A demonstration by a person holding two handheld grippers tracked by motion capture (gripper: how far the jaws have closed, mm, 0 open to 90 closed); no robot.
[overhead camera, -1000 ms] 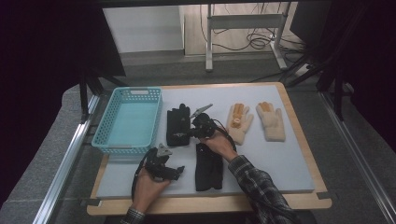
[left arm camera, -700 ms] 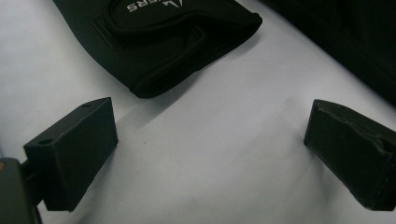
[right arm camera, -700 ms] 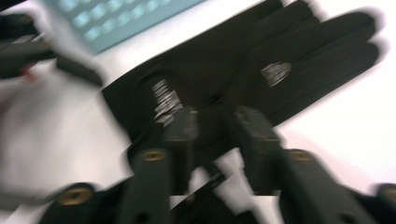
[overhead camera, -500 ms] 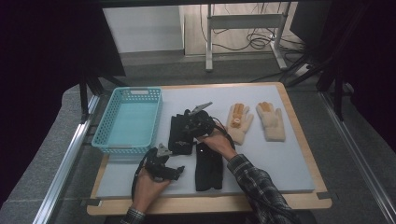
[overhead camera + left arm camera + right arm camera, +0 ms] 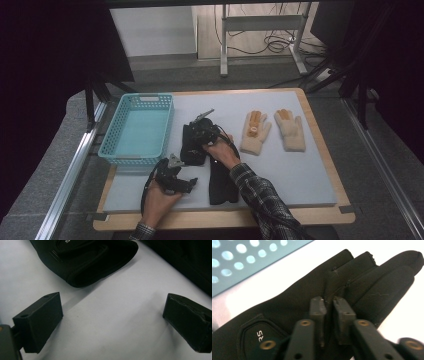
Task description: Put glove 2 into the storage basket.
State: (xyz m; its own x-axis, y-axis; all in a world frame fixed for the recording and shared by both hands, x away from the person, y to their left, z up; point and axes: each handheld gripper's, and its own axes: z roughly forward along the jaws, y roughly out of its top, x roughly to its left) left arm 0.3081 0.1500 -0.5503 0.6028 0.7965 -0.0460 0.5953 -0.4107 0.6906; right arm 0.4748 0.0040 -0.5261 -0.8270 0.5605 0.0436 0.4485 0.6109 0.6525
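I am working in what looks like a lab or test room. My work table (image 5: 320, 165) is a wooden board with a grey mat, framed by aluminium rails (image 5: 70, 170). Dark curtains (image 5: 45, 50) hang at both sides. Behind stands a metal desk frame (image 5: 260, 30) with loose cables (image 5: 270, 45) on bare floor.
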